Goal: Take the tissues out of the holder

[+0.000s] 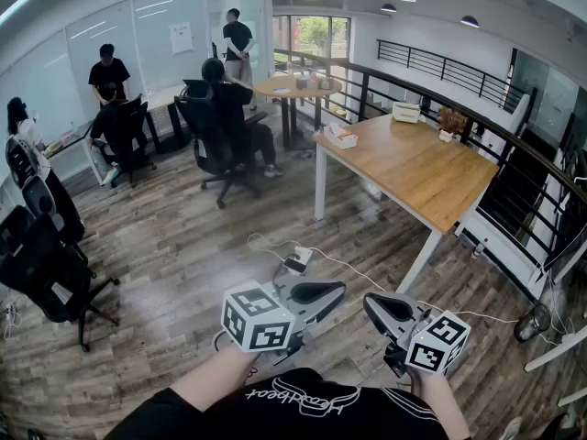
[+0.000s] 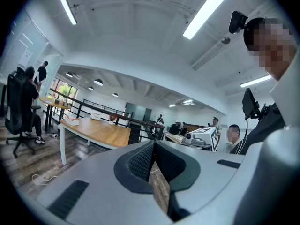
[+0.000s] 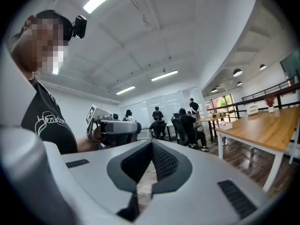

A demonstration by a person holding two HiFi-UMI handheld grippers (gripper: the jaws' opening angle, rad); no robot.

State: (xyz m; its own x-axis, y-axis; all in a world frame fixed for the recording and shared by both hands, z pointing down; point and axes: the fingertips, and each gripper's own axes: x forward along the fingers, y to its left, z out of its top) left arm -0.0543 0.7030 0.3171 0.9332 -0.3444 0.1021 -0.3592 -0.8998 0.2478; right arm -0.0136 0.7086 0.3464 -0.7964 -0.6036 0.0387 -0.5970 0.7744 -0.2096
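A white tissue box lies near the left end of the long wooden table, and a white holder stands at its far side. Both are far from my grippers, which I hold close to my body above the floor. The left gripper is shut and holds nothing; its jaws meet in the left gripper view. The right gripper is shut and empty too, pads together. The table and holder show small at the right of the right gripper view.
A power strip with cables lies on the wood floor between me and the table. People sit in office chairs at the back left, another chair stands at the left. A black railing runs behind the table.
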